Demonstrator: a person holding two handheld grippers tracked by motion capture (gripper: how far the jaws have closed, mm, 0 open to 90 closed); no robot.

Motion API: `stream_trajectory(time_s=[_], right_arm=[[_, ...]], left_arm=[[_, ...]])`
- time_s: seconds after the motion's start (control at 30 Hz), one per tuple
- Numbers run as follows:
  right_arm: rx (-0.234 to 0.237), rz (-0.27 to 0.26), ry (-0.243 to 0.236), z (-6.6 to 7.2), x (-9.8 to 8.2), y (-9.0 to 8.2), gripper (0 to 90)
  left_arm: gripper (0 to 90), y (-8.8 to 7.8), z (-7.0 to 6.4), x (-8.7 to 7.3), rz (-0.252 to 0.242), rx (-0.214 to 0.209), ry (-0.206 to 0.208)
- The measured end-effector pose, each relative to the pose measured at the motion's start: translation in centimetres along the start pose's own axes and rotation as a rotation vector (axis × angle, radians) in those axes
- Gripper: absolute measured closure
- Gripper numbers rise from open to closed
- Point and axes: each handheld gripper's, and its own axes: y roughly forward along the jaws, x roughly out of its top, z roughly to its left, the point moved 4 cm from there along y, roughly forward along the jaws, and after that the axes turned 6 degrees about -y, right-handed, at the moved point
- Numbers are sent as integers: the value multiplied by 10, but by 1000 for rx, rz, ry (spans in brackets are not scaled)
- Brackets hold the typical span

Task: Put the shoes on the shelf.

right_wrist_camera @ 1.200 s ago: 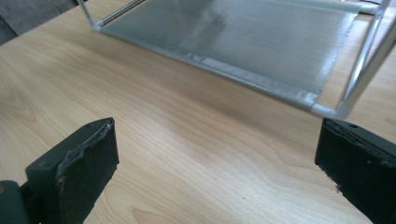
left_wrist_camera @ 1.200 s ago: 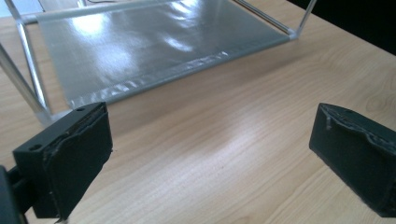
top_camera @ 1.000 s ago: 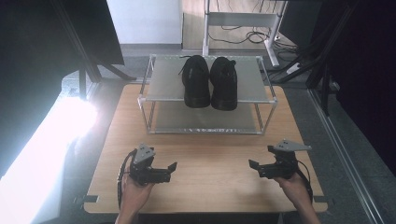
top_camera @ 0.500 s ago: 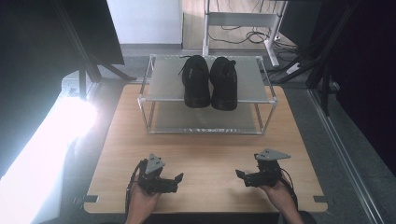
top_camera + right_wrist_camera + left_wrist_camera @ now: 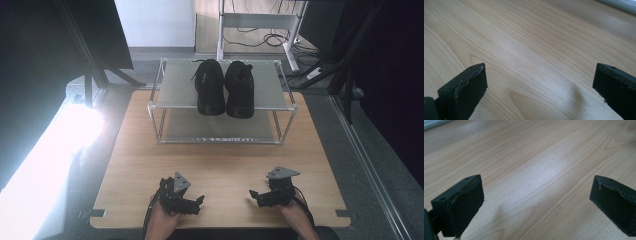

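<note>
Bare wooden table (image 5: 220,165); dark room around.

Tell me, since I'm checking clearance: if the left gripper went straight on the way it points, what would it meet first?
Probably the bare wooden table: the left gripper, jaws open and empty, tilts down at it. In the high view it points toward the right gripper, not the shoe rack.

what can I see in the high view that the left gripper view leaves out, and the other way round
The high view takes in the pair of black shoes on the top shelf of the metal rack, plus both the left tool and the right tool. The left gripper view gives a close look at its open jaws, with nothing between them. Both show the wooden table.
</note>
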Motion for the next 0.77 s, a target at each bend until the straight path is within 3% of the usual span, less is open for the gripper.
stream_trajectory(time_s=[0.43, 0.77], right_arm=[[19, 59, -26, 4, -8, 11, 0], [5, 36, -25, 3, -9, 12, 0]], left_arm=[[0, 18, -1, -9, 87, 11, 14], [0, 20, -1, -9, 69, 7, -13]])
